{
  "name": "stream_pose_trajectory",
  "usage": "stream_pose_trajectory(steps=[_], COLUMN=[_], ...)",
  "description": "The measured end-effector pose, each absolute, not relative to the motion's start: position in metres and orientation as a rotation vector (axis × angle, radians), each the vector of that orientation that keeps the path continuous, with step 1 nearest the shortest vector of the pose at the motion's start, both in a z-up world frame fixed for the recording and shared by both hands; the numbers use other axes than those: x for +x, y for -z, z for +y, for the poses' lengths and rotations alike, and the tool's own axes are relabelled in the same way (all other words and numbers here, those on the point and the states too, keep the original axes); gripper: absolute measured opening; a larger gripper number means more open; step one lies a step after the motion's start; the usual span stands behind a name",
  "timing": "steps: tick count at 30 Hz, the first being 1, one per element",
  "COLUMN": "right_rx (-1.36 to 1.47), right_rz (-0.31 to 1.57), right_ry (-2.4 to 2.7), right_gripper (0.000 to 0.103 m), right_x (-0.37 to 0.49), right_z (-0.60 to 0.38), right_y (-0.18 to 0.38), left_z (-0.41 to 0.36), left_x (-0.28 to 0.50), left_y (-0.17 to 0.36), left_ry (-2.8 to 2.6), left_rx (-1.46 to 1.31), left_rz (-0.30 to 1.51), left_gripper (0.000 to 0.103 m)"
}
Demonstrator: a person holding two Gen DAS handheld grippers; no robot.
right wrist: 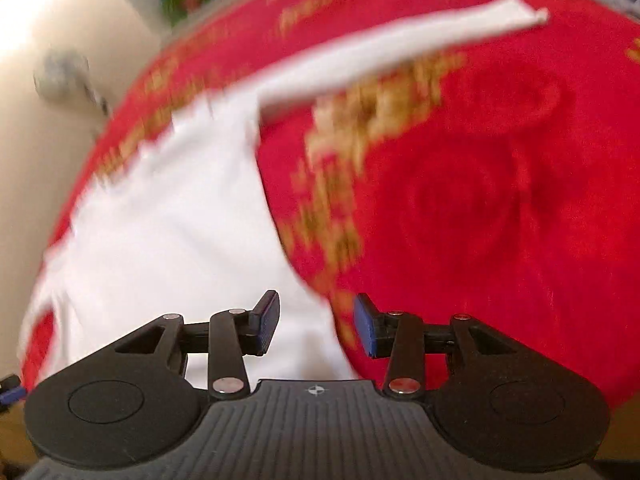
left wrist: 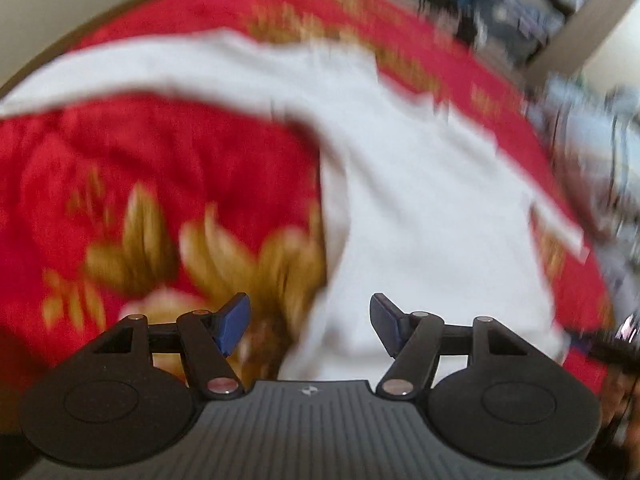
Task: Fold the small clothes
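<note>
Flat, a white garment (left wrist: pixel 420 200) — on red cloth (left wrist: pixel 140 152).

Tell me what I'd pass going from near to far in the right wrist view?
Right gripper, open and empty → white garment → its long sleeve stretched across the red blanket.

A: Both views are bright and evenly lit, yet the red gold-patterned cloth (left wrist: pixel 160 152) smears with motion blur.
B: Only the black gripper bodies stay sharp; fisheye bending curves the edges, and the pale wall (right wrist: pixel 48 8) glares.
</note>
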State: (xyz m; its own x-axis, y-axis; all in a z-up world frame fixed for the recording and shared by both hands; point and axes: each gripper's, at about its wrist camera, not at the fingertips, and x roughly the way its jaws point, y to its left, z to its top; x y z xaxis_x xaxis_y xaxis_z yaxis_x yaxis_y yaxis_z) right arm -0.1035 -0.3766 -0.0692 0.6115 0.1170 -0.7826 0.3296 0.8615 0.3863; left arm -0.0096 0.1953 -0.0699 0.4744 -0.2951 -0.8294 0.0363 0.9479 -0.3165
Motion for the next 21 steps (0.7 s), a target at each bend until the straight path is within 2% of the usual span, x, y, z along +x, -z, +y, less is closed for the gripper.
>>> stream_pose_trajectory(steps=[3,5,7,8,9,10,16,18,21], right_rx=[0.501,0.508,0.51,0.502,0.496,0.507,0.676,0.669,0.587], right_rz=[0.97,0.967,0.971,0.971,0.98,0.984,0.777,0.789,0.92], right_ry=[0.126,0.119,0.088,0.09,0.092,0.093,0.05,0.076,0.179], right_gripper=[0.043,0.043,0.042,0.034,0.01,0.006,0.004,0.005,0.006], right_x=[-0.105,-0.112,-0.116,-0.118,-0.12,-0.119,-0.154,-0.162,-0.153], right_z=[-0.368,-0.364,-0.359,-0.357,-0.355,-0.354,-0.377,-0.38,-0.377], right_y=[0.079,0.08,0.075,0.073,0.071,0.068,0.001,-0.006,0.014], left_z=[0.19,0.189,0.191,0.192,0.193,0.192,0.21,0.211,0.206], left_x=[-0.021,-0.02,-0.019,-0.02,-0.024,-0.026,-0.064,-0.065,-0.056], left_y=[0.088,0.097,0.102,0.102,0.097,0.09,0.03,0.034,0.055], left_ry=[0.161,0.171,0.186,0.202,0.208,0.213,0.28,0.253,0.162], left_rx=[-0.199,-0.191,-0.204,-0.199,-0.192,-0.188,-0.288,-0.289,-0.207], left_rz=[1.112,1.144,1.164,1.17,1.152,1.126,0.971,1.008,1.094], left_gripper=[0.065,0.048,0.009,0.007,0.006,0.005,0.004,0.004,0.005])
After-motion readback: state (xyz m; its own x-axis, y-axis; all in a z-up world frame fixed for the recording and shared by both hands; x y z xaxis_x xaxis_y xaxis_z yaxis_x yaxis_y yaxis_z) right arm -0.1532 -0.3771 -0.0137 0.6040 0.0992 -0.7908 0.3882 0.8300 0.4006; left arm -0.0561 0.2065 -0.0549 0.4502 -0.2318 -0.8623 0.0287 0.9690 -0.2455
